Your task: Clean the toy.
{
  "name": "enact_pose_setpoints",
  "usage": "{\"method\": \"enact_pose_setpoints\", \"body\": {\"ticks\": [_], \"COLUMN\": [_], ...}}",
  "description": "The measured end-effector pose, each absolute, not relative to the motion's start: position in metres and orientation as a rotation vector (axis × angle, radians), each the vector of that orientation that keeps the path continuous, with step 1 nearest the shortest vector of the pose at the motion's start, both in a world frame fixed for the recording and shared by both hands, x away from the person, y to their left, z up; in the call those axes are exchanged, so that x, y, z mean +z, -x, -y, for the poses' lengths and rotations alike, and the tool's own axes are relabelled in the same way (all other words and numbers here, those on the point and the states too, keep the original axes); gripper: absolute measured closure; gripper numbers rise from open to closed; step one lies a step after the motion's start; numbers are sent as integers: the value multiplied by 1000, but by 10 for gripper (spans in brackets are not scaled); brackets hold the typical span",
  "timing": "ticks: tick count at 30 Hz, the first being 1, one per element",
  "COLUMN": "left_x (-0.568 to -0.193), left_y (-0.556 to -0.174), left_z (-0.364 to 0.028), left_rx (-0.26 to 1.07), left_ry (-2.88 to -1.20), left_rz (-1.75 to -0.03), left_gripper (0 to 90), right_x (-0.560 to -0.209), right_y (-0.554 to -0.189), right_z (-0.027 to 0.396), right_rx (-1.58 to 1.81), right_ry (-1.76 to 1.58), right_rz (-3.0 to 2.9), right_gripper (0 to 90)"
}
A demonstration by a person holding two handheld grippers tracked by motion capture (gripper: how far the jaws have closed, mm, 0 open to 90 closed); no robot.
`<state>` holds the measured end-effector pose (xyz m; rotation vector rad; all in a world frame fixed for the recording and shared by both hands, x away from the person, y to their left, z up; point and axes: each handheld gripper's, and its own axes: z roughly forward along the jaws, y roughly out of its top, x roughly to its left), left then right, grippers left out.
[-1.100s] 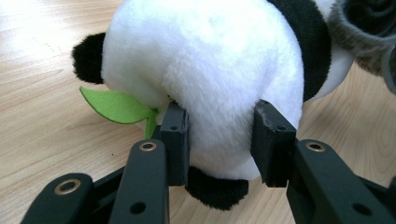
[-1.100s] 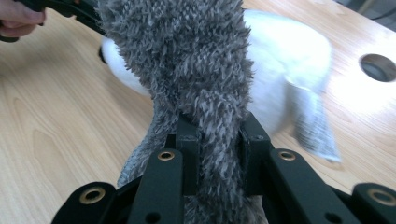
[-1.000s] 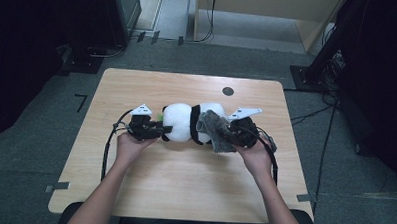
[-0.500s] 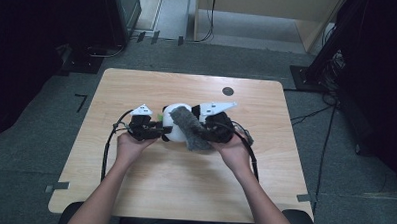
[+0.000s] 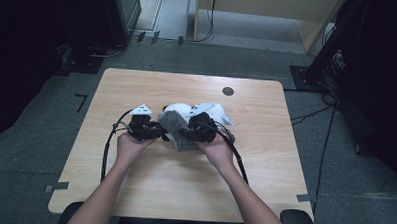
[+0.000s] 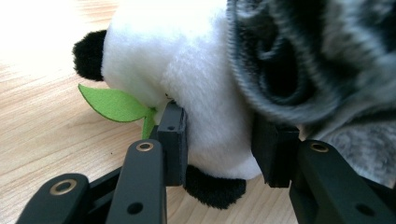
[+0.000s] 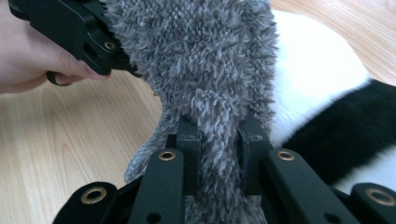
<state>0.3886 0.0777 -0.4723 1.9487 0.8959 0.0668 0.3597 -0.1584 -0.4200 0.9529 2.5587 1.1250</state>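
Plush black-and-white panda lies lengthwise across wooden table — left gripper clamps its white body; right gripper pinches grey fuzzy cloth draped over it.

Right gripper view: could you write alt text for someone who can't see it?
The right gripper pinches a fuzzy grey cloth draped over a black-and-white plush panda on a wooden table. A hand holds the left gripper at upper left.

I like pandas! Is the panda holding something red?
No, the leaf beside the panda is green, seen in the left gripper view.
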Motion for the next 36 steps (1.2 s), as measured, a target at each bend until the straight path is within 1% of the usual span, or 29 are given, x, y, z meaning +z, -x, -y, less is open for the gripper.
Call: {"method": "enact_pose_setpoints", "body": {"ticks": [17, 24, 30, 36], "left_x": [-472, -472, -472, -472], "left_y": [-389, -389, -389, -388], "left_z": [-79, -79, -79, -79], "left_rx": [68, 74, 83, 89], "left_ry": [-1963, -1960, -1966, -1965], "left_rz": [-884, -884, -885, -890], "left_gripper": [596, 596, 597, 596], "right_x": [-405, -403, -400, -395], "right_y": [-339, -334, -329, -321], "right_z": [242, 269, 270, 249], "right_rx": [1105, 1102, 1131, 1180], "right_ry": [-1075, -1132, -1108, -1020], "right_rz": [-2451, -2413, -2455, -2519], "right_gripper": [756, 757, 762, 763]}}
